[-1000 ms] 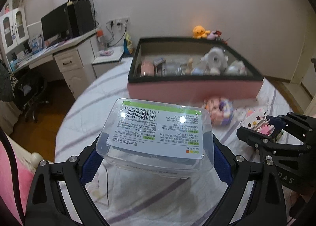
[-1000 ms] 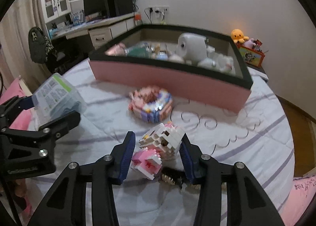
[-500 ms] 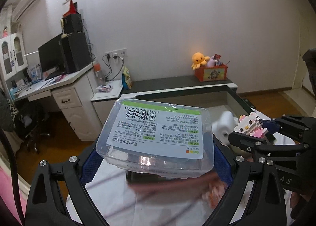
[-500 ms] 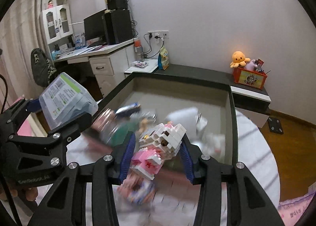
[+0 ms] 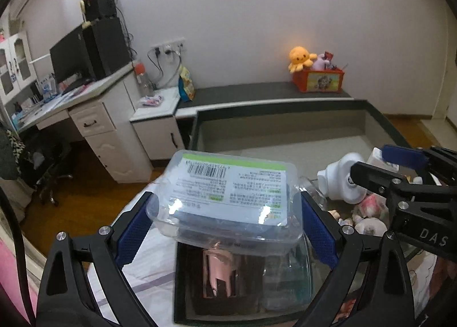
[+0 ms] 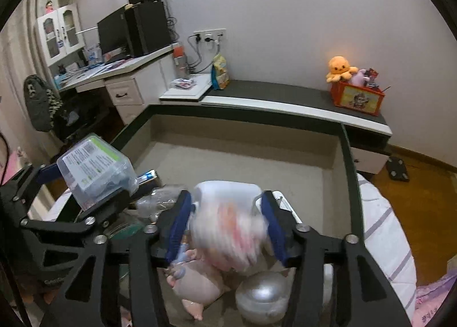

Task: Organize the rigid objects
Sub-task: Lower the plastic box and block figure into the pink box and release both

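The right hand-held gripper (image 6: 225, 227) has just been opening; its blue pads stand clear of the pink-and-white brick figure (image 6: 228, 234), which shows as a motion-blurred shape between them, apparently dropping free. It lies straight ahead and below, over the near end of the dark-rimmed storage box (image 6: 347, 155), above a pale doll-like toy (image 6: 197, 281) and a silvery ball (image 6: 262, 295).

The left hand-held gripper (image 5: 225, 230) is clenched on the clear plastic case (image 5: 228, 201), pads pressing its two short ends, so its long axis runs across the jaws, label up. The case hangs over the box's near left corner, with the open floor of the box beyond it. Its release probably comes next. The spot below is crowded: a pink item (image 5: 220, 270) and clear packaging lie directly under it, a white roll-shaped object (image 5: 345, 181) sits to the right, and the right gripper hovers close alongside.
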{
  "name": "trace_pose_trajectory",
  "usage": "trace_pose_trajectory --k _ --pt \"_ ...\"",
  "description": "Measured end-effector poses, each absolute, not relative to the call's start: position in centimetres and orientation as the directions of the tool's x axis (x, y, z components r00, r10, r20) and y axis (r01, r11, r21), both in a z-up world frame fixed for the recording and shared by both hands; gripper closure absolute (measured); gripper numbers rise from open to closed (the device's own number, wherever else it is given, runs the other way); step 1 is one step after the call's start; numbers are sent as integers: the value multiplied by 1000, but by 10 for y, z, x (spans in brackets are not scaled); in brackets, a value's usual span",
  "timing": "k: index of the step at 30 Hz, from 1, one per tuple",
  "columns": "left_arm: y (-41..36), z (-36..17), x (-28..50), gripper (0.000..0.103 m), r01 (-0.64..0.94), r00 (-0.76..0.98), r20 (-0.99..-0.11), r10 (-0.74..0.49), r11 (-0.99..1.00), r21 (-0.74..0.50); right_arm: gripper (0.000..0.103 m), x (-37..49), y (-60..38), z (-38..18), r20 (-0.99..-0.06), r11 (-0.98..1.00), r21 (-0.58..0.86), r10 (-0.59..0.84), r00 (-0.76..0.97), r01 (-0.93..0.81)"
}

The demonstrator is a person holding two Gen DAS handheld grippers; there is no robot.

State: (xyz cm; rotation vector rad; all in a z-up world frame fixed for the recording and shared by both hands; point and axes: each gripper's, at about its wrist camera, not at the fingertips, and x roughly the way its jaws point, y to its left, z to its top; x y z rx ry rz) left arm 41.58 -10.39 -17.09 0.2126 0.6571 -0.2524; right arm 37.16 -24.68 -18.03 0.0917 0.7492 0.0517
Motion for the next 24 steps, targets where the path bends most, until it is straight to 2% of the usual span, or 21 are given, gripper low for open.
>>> trace_pose_trajectory --k 2,3,4,11,16,24 --pt "-99 -163 407 3 284 781 -603 -161 952 113 28 364 -250 -175 -658 995 104 64 750 6" --pt "-95 -158 401 0 276 793 -587 -165 955 104 14 355 -253 -170 -641 993 117 69 765 9" --pt "-90 -151 392 0 273 804 -569 -173 957 94 12 347 -254 -165 -624 991 134 85 777 -1" --pt "-70 -108 321 0 266 862 -464 -204 961 73 12 286 -238 -120 -530 991 125 111 840 -52" --pt "-54 -76 258 0 256 901 -377 -215 965 62 12 228 -211 -90 -463 993 68 115 879 -94" --pt "-35 -45 166 0 205 949 -260 -178 975 82 12 143 -182 -56 -353 996 13 90 931 -92"
